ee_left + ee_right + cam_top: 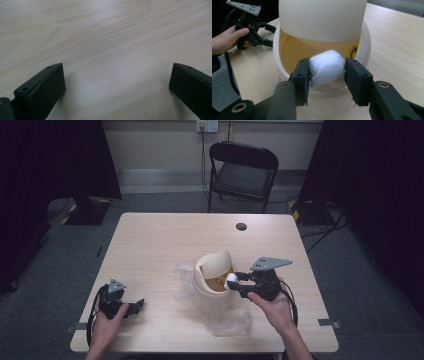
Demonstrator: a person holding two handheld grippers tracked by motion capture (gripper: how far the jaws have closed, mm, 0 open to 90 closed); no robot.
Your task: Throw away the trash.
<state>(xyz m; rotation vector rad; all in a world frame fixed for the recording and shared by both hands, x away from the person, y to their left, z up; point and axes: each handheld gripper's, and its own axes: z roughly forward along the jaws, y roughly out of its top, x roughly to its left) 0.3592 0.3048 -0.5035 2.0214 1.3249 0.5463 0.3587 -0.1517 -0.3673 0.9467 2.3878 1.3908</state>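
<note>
A cream tub point(214, 276) with a raised flap lid and a yellowish inside stands mid-table. My right gripper point(236, 282) is shut on a white wad point(231, 280) at the tub's right rim. In the right gripper view the white wad point(326, 67) is squeezed between the two jaws of my right gripper point(326, 72), just over the tub's rim point(367, 42). My left gripper point(134, 306) rests near the table's front left, open. In the left gripper view, my left gripper point(117, 80) holds its jaws wide apart over bare wood.
Crumpled clear plastic point(222, 315) lies in front of the tub and to its left. A small dark disc point(241, 226) sits near the table's far edge. A black folding chair point(242, 170) stands behind the table. The left hand and its gripper point(249, 22) appear beyond the tub.
</note>
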